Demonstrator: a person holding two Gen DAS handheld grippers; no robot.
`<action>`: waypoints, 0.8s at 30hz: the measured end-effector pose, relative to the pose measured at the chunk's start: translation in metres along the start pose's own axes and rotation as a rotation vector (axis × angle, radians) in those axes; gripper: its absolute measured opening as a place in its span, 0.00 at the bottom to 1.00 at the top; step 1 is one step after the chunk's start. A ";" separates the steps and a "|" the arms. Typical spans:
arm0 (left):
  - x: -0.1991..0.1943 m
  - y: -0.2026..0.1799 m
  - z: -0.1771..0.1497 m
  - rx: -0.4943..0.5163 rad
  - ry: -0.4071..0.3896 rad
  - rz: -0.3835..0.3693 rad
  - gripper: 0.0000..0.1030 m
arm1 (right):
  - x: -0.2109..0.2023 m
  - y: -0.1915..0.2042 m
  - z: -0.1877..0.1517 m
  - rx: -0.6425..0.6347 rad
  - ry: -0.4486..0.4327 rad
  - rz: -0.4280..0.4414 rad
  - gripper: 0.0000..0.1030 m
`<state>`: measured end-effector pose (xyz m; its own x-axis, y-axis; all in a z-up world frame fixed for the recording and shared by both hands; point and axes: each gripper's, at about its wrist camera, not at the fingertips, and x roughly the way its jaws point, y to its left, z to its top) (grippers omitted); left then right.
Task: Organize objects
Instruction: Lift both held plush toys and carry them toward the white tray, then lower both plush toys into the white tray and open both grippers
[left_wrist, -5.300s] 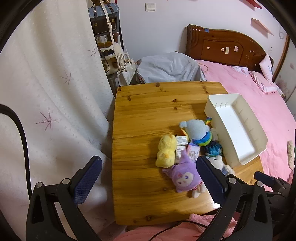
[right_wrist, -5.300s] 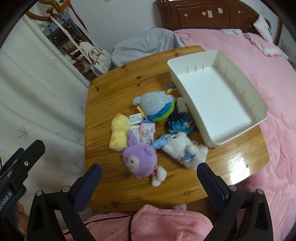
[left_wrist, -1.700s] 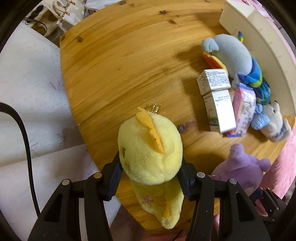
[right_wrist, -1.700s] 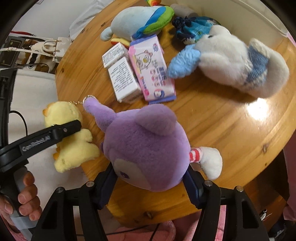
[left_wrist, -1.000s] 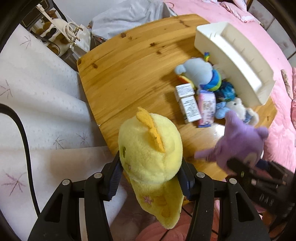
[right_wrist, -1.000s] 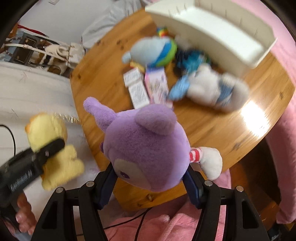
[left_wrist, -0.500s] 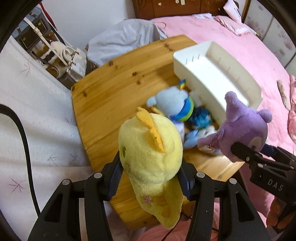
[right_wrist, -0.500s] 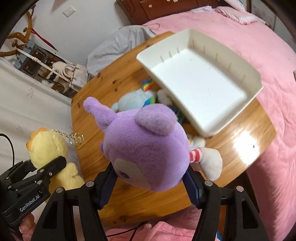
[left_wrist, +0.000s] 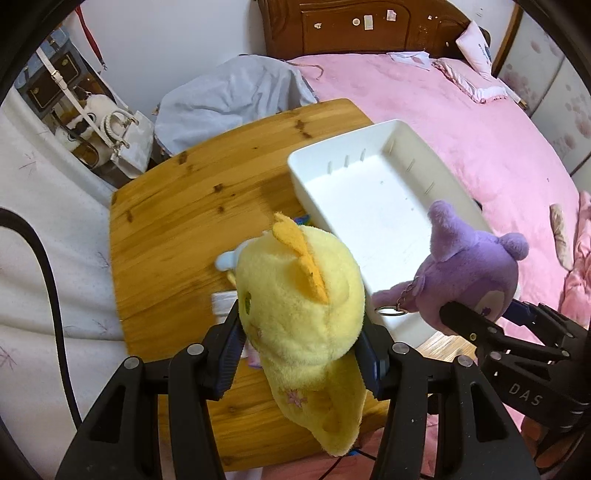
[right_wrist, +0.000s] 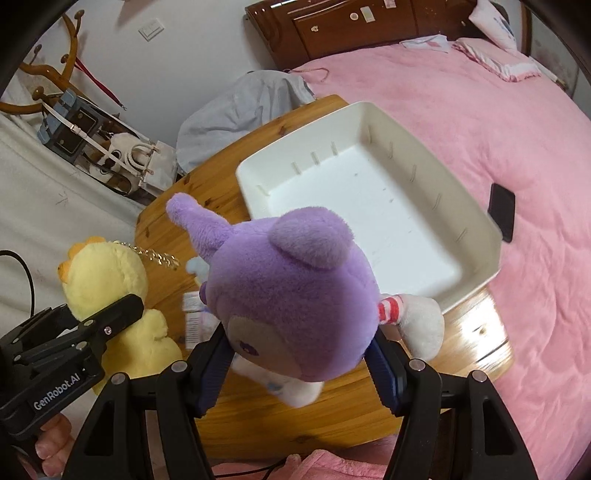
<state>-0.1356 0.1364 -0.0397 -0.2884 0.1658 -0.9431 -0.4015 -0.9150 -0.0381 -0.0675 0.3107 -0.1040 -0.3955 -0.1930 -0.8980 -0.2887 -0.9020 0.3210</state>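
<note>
My left gripper (left_wrist: 301, 354) is shut on a yellow chick plush (left_wrist: 299, 295) and holds it in the air above the wooden table (left_wrist: 166, 221). My right gripper (right_wrist: 297, 363) is shut on a purple plush (right_wrist: 291, 295), held over the near edge of the white tray (right_wrist: 373, 206). The tray is empty. In the left wrist view the purple plush (left_wrist: 472, 273) hangs to the right, by the near end of the tray (left_wrist: 373, 206). In the right wrist view the chick (right_wrist: 107, 280) is at the left. Other toys and small boxes on the table are mostly hidden behind the plushes.
A pink bed (right_wrist: 480, 110) borders the table on the right, with a black phone (right_wrist: 501, 212) on it. A grey bundle (left_wrist: 229, 99) lies behind the table. Handbags (left_wrist: 110, 136) hang at the back left. White curtain cloth (left_wrist: 44, 221) is on the left.
Both grippers closed on the plushes and lifted them off the table. Over the last second both have moved toward the white tray.
</note>
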 end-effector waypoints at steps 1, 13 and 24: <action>0.001 -0.003 0.002 -0.005 -0.002 0.002 0.56 | 0.000 -0.004 0.003 -0.009 0.003 0.000 0.66; 0.034 -0.048 0.042 -0.071 0.015 0.025 0.56 | 0.013 -0.051 0.052 -0.123 0.041 -0.019 0.67; 0.065 -0.071 0.070 -0.098 0.054 0.069 0.58 | 0.036 -0.086 0.080 -0.133 0.103 0.005 0.69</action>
<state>-0.1866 0.2373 -0.0752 -0.2645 0.0834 -0.9608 -0.2947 -0.9556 -0.0018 -0.1271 0.4122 -0.1399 -0.3031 -0.2298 -0.9248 -0.1665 -0.9428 0.2889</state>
